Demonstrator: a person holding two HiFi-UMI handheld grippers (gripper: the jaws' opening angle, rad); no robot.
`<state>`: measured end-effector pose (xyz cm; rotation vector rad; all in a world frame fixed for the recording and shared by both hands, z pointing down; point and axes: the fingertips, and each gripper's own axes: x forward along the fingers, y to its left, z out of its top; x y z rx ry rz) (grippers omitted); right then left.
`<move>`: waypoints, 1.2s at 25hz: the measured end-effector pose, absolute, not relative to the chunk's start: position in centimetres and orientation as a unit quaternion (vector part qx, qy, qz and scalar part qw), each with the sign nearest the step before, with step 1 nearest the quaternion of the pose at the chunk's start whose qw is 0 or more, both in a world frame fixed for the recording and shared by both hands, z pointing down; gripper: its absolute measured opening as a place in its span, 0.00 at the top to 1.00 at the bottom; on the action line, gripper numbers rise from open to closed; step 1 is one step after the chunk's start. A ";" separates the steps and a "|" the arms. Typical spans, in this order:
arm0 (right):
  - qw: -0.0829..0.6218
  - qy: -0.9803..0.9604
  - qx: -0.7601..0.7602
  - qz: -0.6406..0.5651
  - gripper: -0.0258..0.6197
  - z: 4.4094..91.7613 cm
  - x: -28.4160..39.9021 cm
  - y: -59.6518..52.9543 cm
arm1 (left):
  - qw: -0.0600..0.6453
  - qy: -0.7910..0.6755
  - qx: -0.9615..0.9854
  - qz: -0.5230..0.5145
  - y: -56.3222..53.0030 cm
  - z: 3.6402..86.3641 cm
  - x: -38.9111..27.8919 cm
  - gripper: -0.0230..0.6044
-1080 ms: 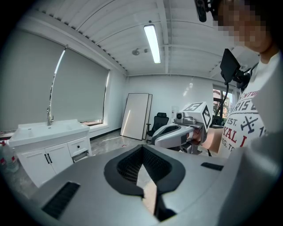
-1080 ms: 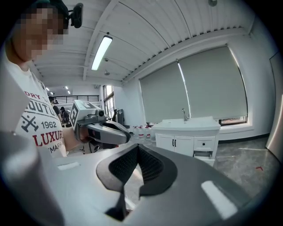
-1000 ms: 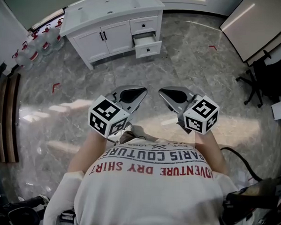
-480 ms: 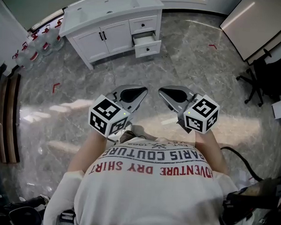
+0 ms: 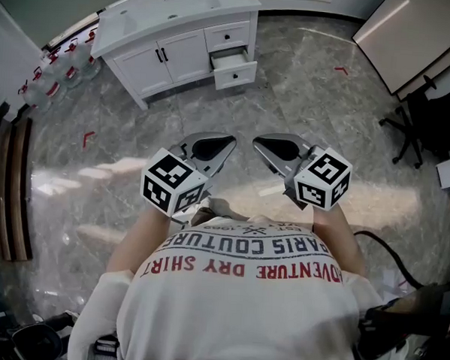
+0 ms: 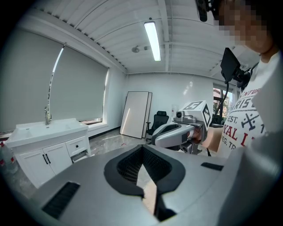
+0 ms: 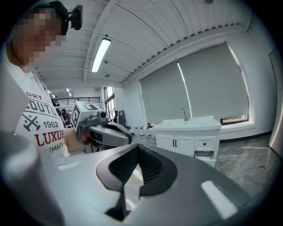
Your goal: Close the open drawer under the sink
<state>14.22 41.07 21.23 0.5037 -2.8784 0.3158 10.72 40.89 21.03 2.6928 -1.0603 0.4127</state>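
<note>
Head view shows left gripper (image 5: 227,145) and right gripper (image 5: 261,146) clenched empty at chest height, likely because the open drawer (image 5: 233,61) is well away.

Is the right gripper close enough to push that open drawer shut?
Probably not yet. The right gripper hangs by the person's chest, far from the open white drawer in the white sink cabinet. Only bare grey marble floor lies between, so walking closer should do it.
</note>
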 end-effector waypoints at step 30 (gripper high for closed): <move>0.104 -0.955 0.199 0.192 0.96 31.7 5.8 8.9 | 0.190 -0.364 0.894 0.178 10.5 31.4 0.8 0.96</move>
